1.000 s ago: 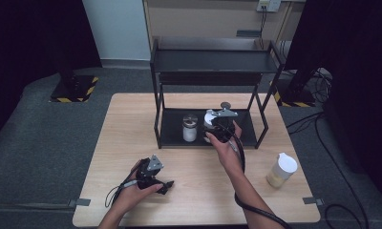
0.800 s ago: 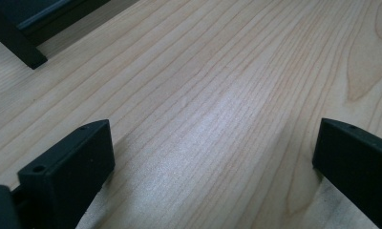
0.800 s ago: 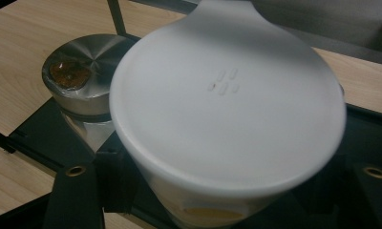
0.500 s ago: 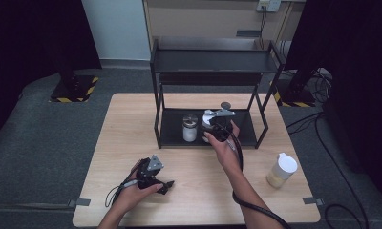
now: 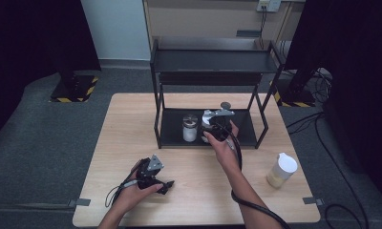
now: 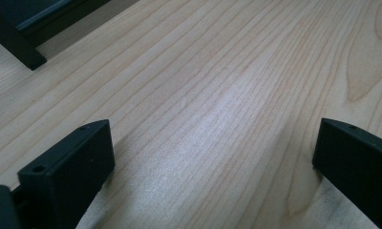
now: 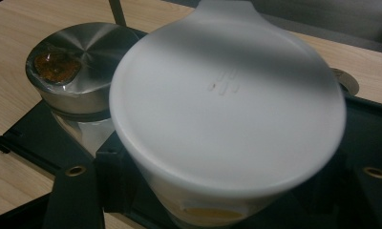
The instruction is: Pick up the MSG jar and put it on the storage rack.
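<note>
Two tongs | right tongs (image 7: 217, 191) clamp white-lidded jar (image 7: 227, 109) | left tongs (image 6: 213, 157) wide, on table (image 6: 227, 71)

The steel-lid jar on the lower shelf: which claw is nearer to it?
Right. The right claw is just beside the steel-lid jar, around a white-lid jar. The left claw rests on the table, far away.

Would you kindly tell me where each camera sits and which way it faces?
High view: above the table's near edge, looking forward and down; both forearms, left gripper, right gripper.
Left gripper view: low over the table, open jaws.
Right gripper view: looks down on the white-lidded container between its jaws.
Shared: steel-lidded jar, also in the high view.
</note>
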`<action>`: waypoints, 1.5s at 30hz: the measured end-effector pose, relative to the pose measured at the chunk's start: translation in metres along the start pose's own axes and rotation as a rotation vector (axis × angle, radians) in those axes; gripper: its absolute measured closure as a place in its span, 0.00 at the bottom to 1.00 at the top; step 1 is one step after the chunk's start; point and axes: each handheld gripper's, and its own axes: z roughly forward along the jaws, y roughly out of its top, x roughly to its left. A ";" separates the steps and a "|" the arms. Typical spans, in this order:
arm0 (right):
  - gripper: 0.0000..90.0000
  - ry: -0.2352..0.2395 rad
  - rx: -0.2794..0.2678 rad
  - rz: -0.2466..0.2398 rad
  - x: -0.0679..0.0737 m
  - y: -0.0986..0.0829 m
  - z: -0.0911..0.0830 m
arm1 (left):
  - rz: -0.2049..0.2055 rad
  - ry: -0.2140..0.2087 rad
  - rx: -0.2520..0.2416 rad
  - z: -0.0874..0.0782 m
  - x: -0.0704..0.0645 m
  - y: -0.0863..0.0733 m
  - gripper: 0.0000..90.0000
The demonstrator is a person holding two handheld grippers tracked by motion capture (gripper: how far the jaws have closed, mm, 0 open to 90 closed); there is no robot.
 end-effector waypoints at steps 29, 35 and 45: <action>0.34 0.017 0.003 -0.003 -0.007 0.001 0.005 | 0.000 0.000 0.000 0.000 0.000 0.000 0.00; 0.34 0.022 0.005 0.004 -0.008 0.001 0.005 | 0.000 0.000 0.000 0.000 0.000 0.000 0.00; 0.23 0.043 -0.004 0.004 -0.011 0.001 0.001 | 0.000 0.001 0.000 0.000 0.000 0.000 0.00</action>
